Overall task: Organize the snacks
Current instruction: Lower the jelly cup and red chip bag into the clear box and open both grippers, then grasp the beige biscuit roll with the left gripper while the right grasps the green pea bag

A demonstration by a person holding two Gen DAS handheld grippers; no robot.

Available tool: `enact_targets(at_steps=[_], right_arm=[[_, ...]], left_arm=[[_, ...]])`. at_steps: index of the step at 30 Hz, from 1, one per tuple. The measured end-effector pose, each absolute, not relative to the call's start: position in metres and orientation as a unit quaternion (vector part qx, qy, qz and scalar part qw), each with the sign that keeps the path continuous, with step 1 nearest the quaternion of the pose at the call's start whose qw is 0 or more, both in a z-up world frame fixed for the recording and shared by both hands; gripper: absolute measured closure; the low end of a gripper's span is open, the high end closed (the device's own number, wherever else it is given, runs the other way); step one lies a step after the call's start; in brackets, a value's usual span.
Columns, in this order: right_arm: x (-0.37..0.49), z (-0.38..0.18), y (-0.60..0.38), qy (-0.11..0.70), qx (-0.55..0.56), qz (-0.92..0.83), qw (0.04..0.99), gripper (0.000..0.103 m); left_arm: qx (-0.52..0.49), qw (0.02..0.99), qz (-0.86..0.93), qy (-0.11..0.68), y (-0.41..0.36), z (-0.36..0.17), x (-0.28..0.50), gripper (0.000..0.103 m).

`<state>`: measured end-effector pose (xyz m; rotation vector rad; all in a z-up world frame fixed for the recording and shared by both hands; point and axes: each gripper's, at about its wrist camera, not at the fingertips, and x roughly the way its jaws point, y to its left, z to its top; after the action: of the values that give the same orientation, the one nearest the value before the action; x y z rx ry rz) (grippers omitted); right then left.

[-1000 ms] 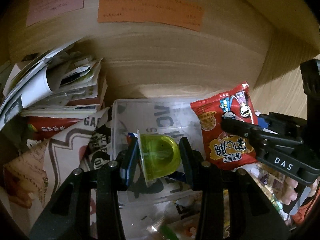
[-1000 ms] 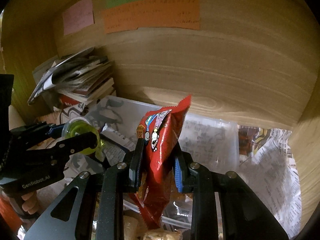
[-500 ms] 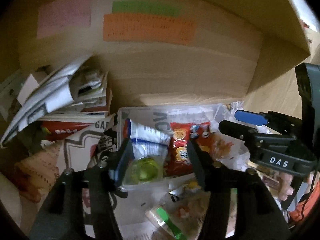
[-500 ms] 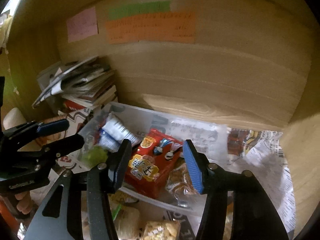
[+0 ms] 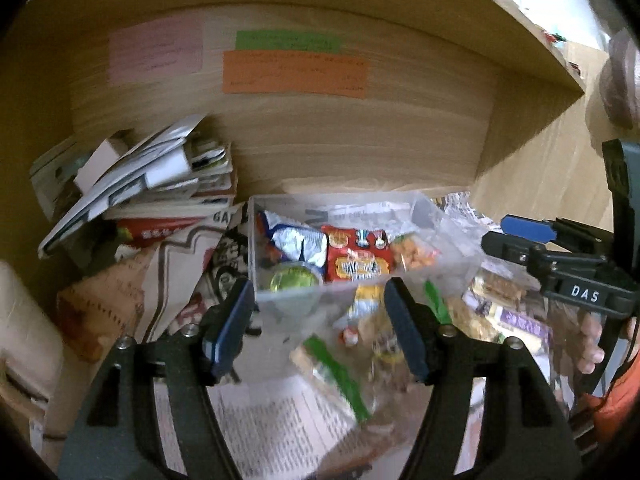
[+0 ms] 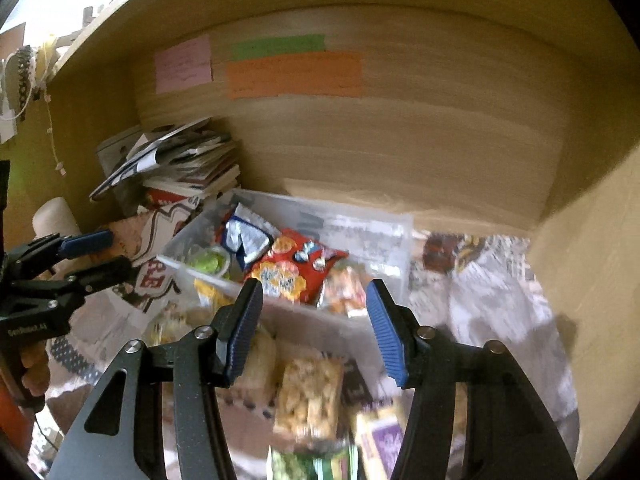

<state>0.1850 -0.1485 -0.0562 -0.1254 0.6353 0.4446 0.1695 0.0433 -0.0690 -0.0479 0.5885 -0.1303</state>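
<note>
A clear plastic bin (image 5: 430,216) (image 6: 372,226) stands on newspaper against the wooden back wall. In it lie a green jelly cup (image 5: 294,279) (image 6: 208,260), a red snack bag (image 5: 356,258) (image 6: 292,268), a blue-white packet (image 5: 296,240) (image 6: 246,236) and an orange snack (image 5: 414,252). My left gripper (image 5: 318,328) is open and empty, in front of the bin. My right gripper (image 6: 314,328) is open and empty too; it also shows in the left wrist view (image 5: 516,236). Several loose snack packs (image 6: 308,396) (image 5: 332,372) lie in front of the bin.
A leaning pile of books and papers (image 5: 148,184) (image 6: 180,164) sits left of the bin. Coloured notes (image 5: 296,72) hang on the back wall. A wooden side wall (image 6: 588,260) closes the right. Newspaper (image 6: 492,292) covers the surface.
The left gripper let go of the green jelly cup and the right gripper let go of the red bag; both now lie in the bin. Both grippers opened and drew back.
</note>
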Motion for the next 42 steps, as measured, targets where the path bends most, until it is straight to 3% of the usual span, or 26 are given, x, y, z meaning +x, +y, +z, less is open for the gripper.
enact_targets(at_steps=[4, 8, 19, 30, 35, 42], right_arm=[[0.171, -0.065, -0.162, 0.318, -0.048, 0.206, 0.924, 0.046], [0.160, -0.076, -0.173, 0.330, -0.042, 0.195, 0.922, 0.045], [0.132, -0.111, -0.199, 0.365, -0.011, 0.179, 0.913, 0.026], [0.122, -0.122, -0.196, 0.370, -0.013, 0.187, 0.910, 0.025], [0.123, -0.126, -0.192, 0.380, -0.008, 0.211, 0.900, 0.038], [0.129, -0.141, -0.187, 0.406, -0.005, 0.211, 0.889, 0.039]], left_arm=[[-0.021, 0.953, -0.058, 0.296, 0.044, -0.079, 0.150, 0.030], [-0.024, 0.948, -0.056, 0.313, 0.043, -0.092, 0.136, 0.029], [-0.035, 0.927, -0.077, 0.366, 0.019, -0.135, 0.143, 0.029], [-0.057, 0.914, -0.062, 0.397, 0.020, -0.161, 0.164, 0.029], [-0.051, 0.916, -0.038, 0.396, 0.035, -0.162, 0.157, 0.029], [-0.044, 0.915, -0.038, 0.399, 0.037, -0.161, 0.166, 0.029]])
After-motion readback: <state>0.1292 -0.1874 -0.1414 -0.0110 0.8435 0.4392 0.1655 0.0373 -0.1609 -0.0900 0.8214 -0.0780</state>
